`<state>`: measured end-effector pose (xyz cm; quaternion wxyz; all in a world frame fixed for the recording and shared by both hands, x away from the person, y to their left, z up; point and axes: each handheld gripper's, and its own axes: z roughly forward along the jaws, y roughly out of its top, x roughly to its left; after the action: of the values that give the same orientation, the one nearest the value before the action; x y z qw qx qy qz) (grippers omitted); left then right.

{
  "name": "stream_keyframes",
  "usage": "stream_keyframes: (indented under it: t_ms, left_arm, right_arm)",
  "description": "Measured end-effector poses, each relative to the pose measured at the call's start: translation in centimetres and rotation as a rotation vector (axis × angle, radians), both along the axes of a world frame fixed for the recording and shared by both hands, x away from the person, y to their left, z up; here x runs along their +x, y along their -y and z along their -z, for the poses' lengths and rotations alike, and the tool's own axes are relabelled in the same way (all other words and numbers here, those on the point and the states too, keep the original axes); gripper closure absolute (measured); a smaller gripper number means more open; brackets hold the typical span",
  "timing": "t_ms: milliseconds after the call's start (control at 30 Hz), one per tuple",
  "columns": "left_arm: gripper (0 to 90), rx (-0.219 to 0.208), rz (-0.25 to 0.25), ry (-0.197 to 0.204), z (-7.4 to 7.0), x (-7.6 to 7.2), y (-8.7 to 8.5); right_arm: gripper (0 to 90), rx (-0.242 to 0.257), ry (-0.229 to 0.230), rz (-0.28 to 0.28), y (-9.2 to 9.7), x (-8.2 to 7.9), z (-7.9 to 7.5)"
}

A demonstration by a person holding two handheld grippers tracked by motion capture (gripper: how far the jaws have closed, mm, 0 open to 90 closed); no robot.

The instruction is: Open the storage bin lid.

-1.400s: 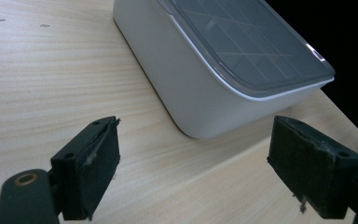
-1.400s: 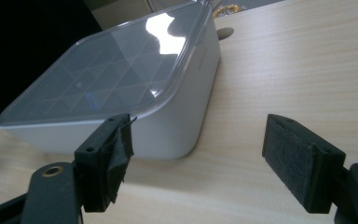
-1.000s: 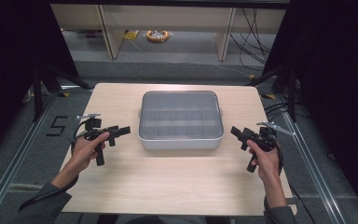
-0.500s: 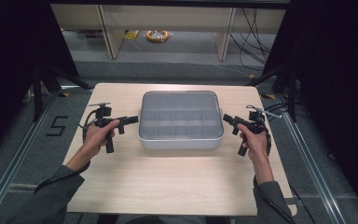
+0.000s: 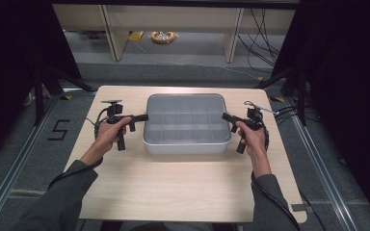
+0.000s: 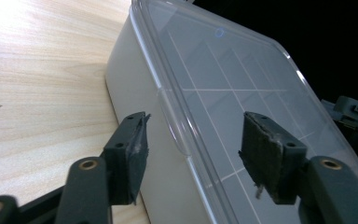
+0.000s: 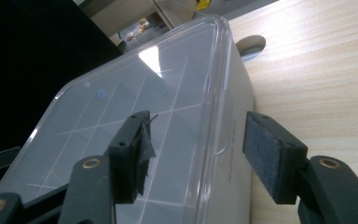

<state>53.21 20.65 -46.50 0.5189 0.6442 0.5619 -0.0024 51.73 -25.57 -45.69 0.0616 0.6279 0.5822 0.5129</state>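
The pale wooden bench (image 5: 183,192) carries one thing: a shallow grey plastic compartment box with a clear lid (image 5: 187,122), sitting at the bench's centre, slightly toward 12 o'clock. The lid is still seated on the box, so the work looks barely begun: the approach is done, while gripping, and whatever lifting or opening follows, is left.

The left claw (image 6: 191,140) stands at the box's 9 o'clock edge, the right claw (image 7: 193,147) at its 3 o'clock edge. Each straddles the lid's rim and small side tab, and the jaws have just been closing. In both gripper views the pads still stand apart from the plastic, so both claws are released, grasping nothing yet.

Compared with a second ago, both hands have come inward and toward 12 o'clock, from well beside the box to its sides.
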Motion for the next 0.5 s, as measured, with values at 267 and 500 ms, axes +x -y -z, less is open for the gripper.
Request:
stream_keyframes:
  t_ms: [267, 500]
  left_arm:
    - [48.7, 0.005, 0.020, -0.022, 0.3, 0.7, 1.0]
    - [52.5, 0.000, -0.003, -0.037, 0.5, 1.2, 1.2]
  right_arm:
    - [45.8, 0.016, -0.016, -0.003, -0.5, 0.7, 0.2]
    - [48.4, -0.007, -0.004, 0.004, -0.6, 1.5, 0.8]
